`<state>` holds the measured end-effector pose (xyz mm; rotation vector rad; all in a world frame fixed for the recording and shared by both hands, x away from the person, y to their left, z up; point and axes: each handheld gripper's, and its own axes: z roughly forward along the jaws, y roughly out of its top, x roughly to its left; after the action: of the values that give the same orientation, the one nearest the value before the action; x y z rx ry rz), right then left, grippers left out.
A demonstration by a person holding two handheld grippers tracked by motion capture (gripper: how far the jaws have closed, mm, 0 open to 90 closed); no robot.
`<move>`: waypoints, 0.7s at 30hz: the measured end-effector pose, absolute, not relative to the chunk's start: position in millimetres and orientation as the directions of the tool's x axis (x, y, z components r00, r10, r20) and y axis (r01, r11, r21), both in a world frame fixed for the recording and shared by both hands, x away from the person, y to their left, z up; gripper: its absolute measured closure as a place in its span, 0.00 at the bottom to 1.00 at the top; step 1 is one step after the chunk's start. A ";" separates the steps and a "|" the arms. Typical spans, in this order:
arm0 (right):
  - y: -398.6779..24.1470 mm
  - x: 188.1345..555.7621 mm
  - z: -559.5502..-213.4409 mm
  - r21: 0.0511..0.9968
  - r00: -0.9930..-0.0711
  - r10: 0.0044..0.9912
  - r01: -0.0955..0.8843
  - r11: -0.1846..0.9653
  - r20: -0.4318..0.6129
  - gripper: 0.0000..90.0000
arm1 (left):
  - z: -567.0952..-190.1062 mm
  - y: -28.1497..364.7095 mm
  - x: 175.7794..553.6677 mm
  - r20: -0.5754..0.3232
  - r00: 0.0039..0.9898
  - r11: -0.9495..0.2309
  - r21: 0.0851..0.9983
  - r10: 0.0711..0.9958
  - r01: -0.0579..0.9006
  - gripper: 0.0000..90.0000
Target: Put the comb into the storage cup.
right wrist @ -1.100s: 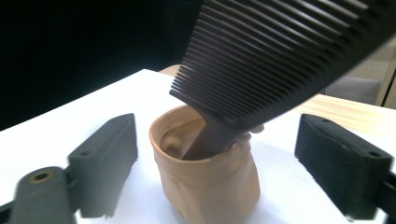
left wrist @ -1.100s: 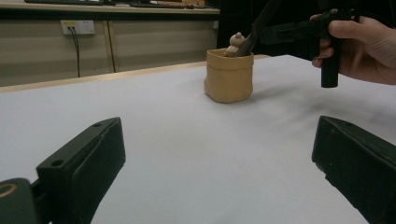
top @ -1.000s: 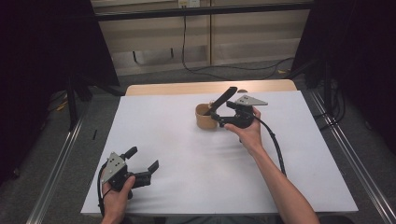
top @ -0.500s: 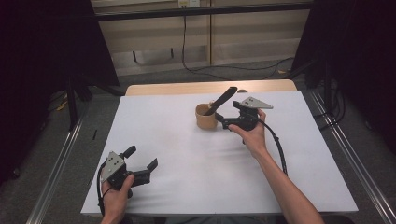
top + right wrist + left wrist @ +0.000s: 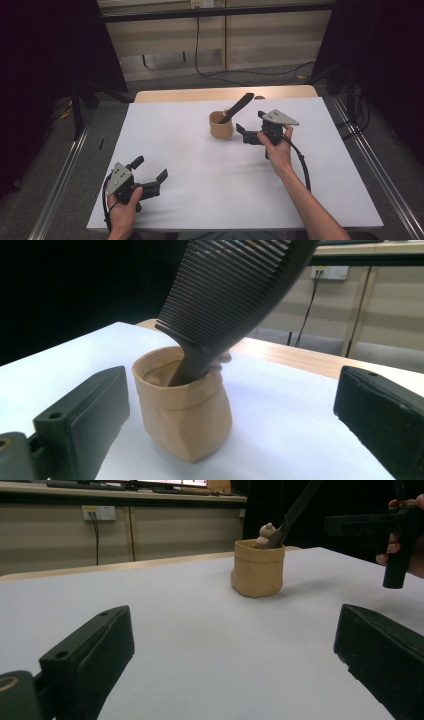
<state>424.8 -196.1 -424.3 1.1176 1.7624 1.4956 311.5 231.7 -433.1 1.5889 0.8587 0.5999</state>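
Note:
A tan pouch (image 5: 221, 127) stands upright at the far middle of the white table (image 5: 200, 190). A black comb (image 5: 239, 106) leans out of it toward the far right. My right gripper (image 5: 248, 124) sits just right of the pouch, apart from it. Its jaws have just been opening and stand open, gripping nothing. In the right gripper view the pouch (image 5: 185, 405) and comb (image 5: 235, 285) stand ahead of the spread jaws. My left gripper (image 5: 150, 168) rests open at the near left, facing the distant pouch (image 5: 257, 569). A small beige knob (image 5: 266, 531) pokes out beside the comb (image 5: 295, 512).
The table's wooden far edge (image 5: 225, 94) runs behind the pouch. Metal rails (image 5: 60, 175) run along both sides of the table on the floor. A cable (image 5: 300, 165) trails from the right gripper along the forearm. A pale wall with a socket (image 5: 97, 512) stands at the back.
My right gripper has drawn back to the right, away from the pouch, with its jaws wider. The comb stays leaning in the pouch. The left gripper has not moved.

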 end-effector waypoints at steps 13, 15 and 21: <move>-213.4 400.0 -422.2 0.980 -0.426 0.904 0.195 0.047 0.041 0.01 | -432.9 233.0 309.3 -0.074 0.579 -0.051 0.979 0.812 0.198 0.03; -215.4 397.0 -421.4 0.981 -0.419 0.907 0.188 0.044 0.039 0.01 | -432.8 233.0 309.0 -0.075 0.578 -0.050 0.979 0.813 0.197 0.03; -221.6 386.2 -420.4 0.982 -0.403 0.915 0.181 0.053 0.025 0.01 | -432.6 234.3 307.3 -0.077 0.568 -0.045 0.979 0.820 0.198 0.03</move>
<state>386.2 -221.6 -420.4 1.1124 1.6683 1.4036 307.3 234.3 -432.6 1.5694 0.8872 0.6294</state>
